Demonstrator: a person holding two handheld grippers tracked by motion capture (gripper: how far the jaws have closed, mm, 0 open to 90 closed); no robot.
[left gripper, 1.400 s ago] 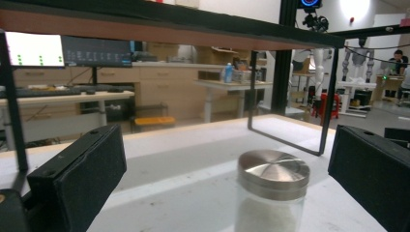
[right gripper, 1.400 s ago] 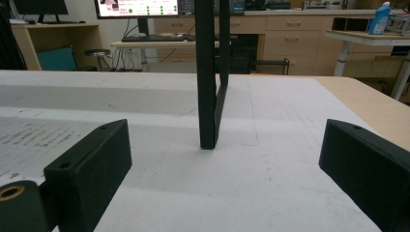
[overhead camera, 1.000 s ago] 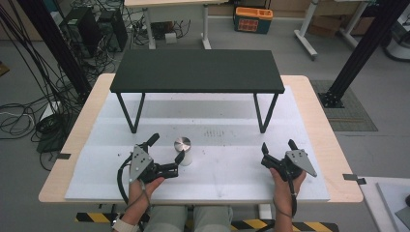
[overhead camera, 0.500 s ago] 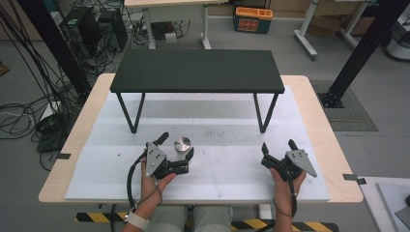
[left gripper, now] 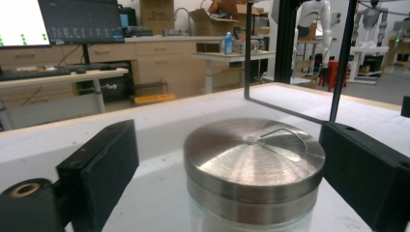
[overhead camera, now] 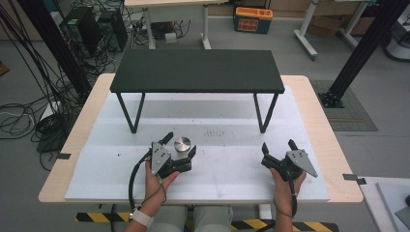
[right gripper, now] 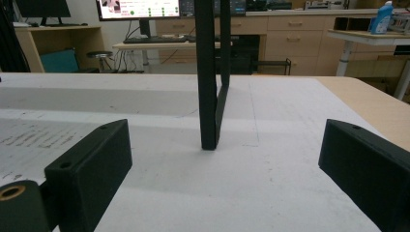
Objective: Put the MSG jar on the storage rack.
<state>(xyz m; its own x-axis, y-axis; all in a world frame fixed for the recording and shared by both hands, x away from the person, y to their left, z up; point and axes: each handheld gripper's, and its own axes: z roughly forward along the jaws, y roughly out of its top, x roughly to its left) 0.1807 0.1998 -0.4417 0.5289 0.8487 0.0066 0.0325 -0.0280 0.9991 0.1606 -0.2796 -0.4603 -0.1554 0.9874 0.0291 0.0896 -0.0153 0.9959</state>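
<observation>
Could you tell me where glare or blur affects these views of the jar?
Left gripper view: the jar's steel lid shows bright streaky reflections, its near edge soft. High view: the lid reads as a pale disc, with soft shadow under the black shelf.

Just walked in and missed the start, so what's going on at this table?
A person holds a gripper in each hand at a white-topped table. The left gripper has moved up to a glass jar with a steel lid; its jaws sit either side and have just been closing, not yet pressing. The right gripper rests open, empty, near the black shelf.
</observation>
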